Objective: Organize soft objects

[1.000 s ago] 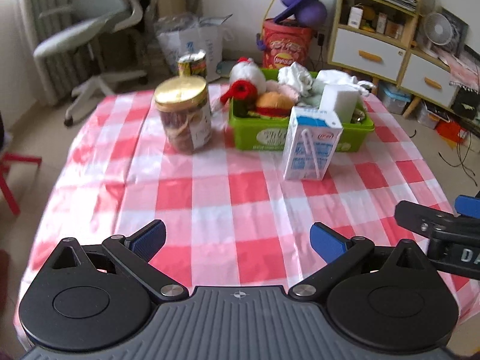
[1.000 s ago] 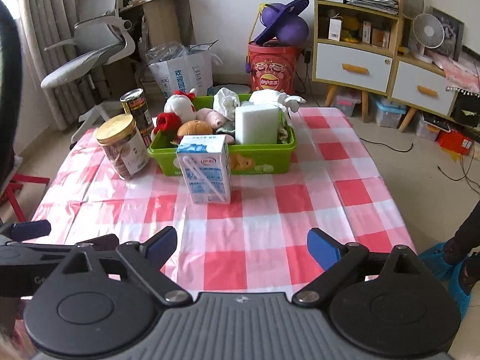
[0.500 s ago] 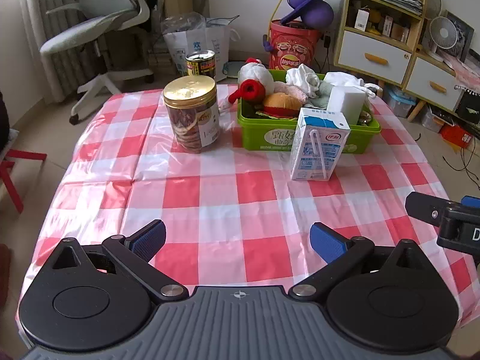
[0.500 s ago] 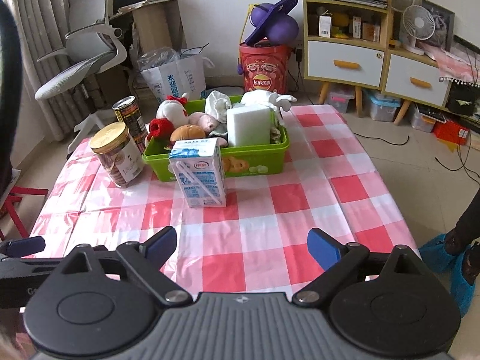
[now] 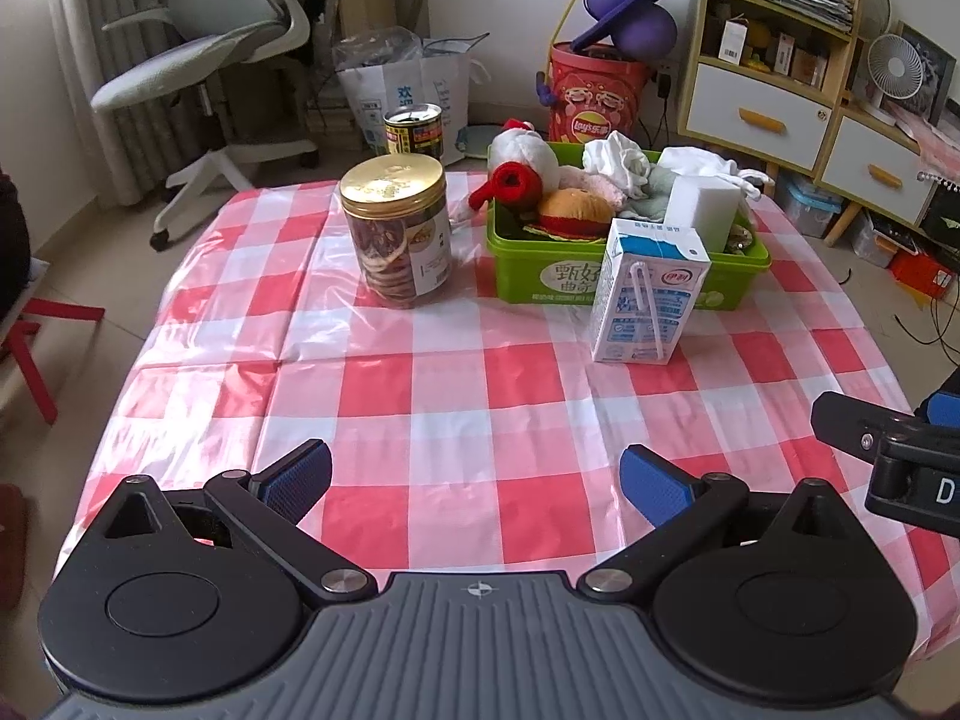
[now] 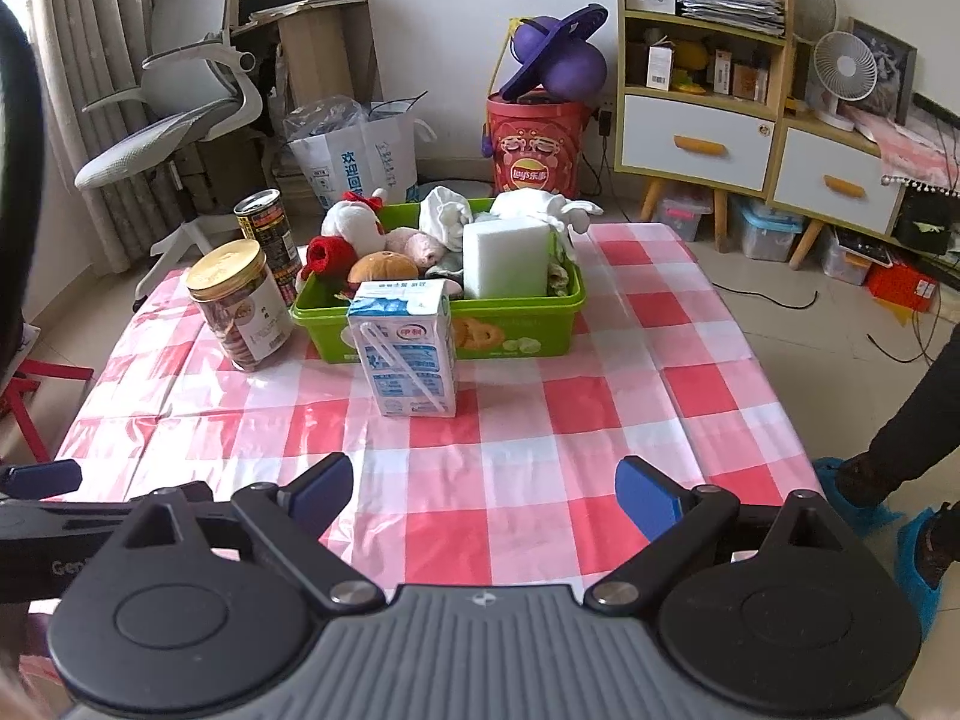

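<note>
A green basket (image 5: pixel 744 264) (image 6: pixel 558 306) stands at the far side of the checked table. It holds soft things: a white plush with a red part (image 5: pixel 522 159) (image 6: pixel 351 222), a burger plush (image 5: pixel 570 210) (image 6: pixel 384 267), white cloths (image 5: pixel 618 156) (image 6: pixel 540 204) and a white sponge block (image 5: pixel 702 210) (image 6: pixel 507 258). My left gripper (image 5: pixel 474 480) and right gripper (image 6: pixel 483 492) both hang open above the near table edge, well short of the basket, with nothing between the fingers.
A milk carton (image 5: pixel 648 294) (image 6: pixel 408 348) stands just in front of the basket. A gold-lidded cookie jar (image 5: pixel 399 234) (image 6: pixel 240 306) and a tin can (image 5: pixel 414 132) (image 6: pixel 267 228) stand left of it. An office chair, shelves and a person's blue shoe covers (image 6: pixel 864 504) surround the table.
Both grippers have pulled back and risen a little from the table, so the basket and carton look farther away. Both stay open.
</note>
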`<state>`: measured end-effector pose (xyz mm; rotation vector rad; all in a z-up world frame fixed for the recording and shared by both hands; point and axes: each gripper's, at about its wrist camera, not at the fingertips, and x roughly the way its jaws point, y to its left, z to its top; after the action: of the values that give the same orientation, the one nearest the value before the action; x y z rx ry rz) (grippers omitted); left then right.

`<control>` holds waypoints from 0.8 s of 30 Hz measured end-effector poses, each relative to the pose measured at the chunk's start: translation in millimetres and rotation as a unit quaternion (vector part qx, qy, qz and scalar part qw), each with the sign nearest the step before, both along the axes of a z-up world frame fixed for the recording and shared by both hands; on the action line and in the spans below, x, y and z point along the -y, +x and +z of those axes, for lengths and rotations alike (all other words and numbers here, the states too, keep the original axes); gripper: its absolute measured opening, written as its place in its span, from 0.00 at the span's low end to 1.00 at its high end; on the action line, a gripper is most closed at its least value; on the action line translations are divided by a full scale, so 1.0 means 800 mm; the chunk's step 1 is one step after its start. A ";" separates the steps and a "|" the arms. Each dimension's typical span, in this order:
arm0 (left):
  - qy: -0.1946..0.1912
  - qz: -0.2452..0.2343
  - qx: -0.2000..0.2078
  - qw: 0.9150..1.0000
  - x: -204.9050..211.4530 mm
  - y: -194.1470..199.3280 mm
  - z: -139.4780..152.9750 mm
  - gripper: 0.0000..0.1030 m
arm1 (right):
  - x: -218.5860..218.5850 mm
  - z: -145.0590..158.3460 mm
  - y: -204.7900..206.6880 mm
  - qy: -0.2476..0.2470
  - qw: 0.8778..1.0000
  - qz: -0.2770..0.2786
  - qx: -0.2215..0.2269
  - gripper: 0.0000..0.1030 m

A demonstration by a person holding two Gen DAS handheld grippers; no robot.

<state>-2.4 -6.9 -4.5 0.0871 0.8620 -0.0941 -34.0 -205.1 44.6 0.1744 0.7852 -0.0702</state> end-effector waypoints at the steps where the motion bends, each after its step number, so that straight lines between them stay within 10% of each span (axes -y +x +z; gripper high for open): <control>1: 0.000 0.000 0.001 1.000 0.000 0.000 0.000 0.95 | 0.000 0.000 0.000 0.000 1.000 0.000 0.000 0.81; 24: 0.008 0.002 0.000 1.000 -0.001 0.000 0.000 0.95 | 0.000 -0.004 0.002 -0.004 1.000 -0.002 -0.005 0.81</control>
<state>-2.4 -5.9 -4.6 0.0994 0.8620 -0.0829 -32.8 -204.9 41.6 0.1670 0.7951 -0.0775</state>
